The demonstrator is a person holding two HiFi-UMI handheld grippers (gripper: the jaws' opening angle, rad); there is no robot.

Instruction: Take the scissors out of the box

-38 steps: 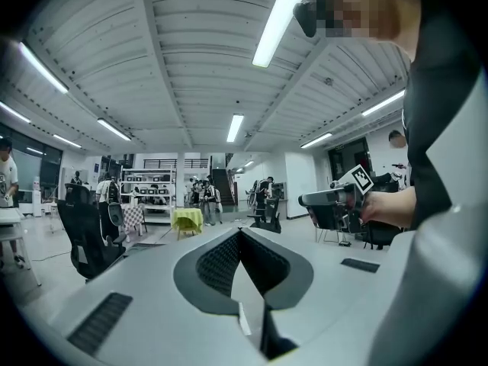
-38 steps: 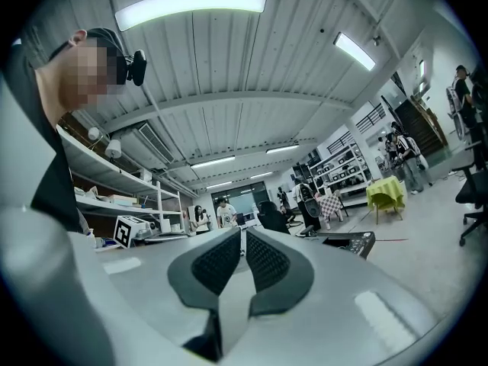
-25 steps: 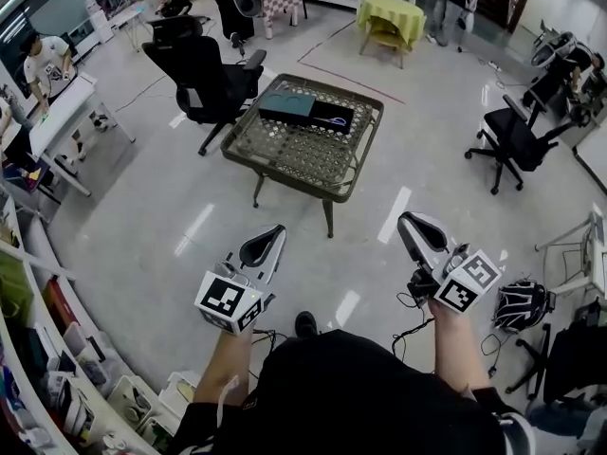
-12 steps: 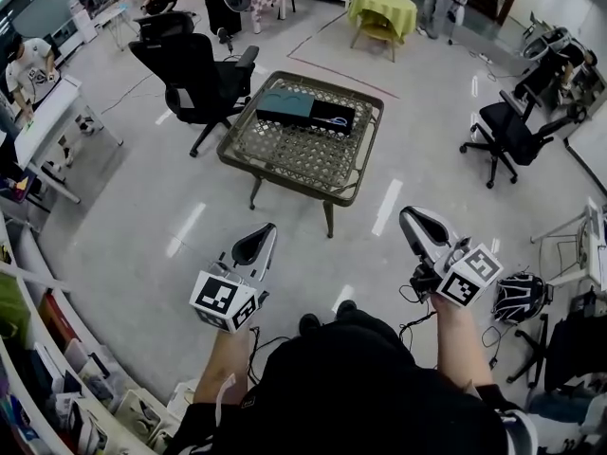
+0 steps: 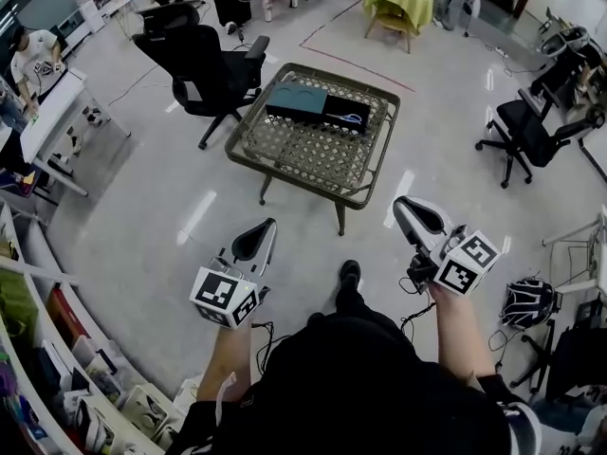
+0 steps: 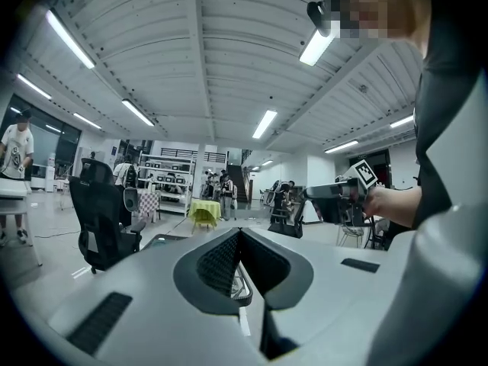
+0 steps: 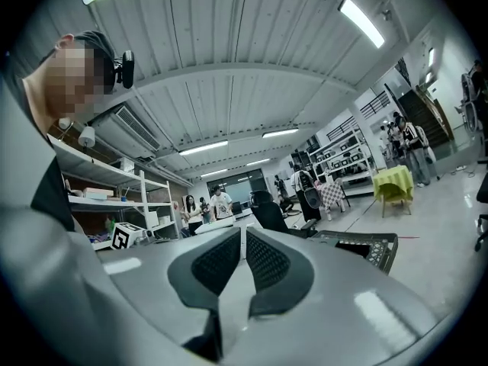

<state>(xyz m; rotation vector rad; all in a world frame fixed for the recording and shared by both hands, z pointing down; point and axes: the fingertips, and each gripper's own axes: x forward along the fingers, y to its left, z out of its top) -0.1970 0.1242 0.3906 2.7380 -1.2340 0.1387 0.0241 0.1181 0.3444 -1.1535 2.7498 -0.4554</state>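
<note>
While the box (image 5: 318,109) sits apart, left gripper (image 5: 256,240) and right gripper (image 5: 413,214) are closed, empty

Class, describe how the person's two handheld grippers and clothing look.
The left gripper and right gripper have pale grey shells with black textured pads inside the jaws. Each carries a white cube printed with black square markers. Thin dark cables trail from them. The person wears a black top.

Floor (image 5: 190,207) lies open up to the wicker table (image 5: 285,164); black chair (image 5: 204,60) stands near its left, seemingly apart.
</note>
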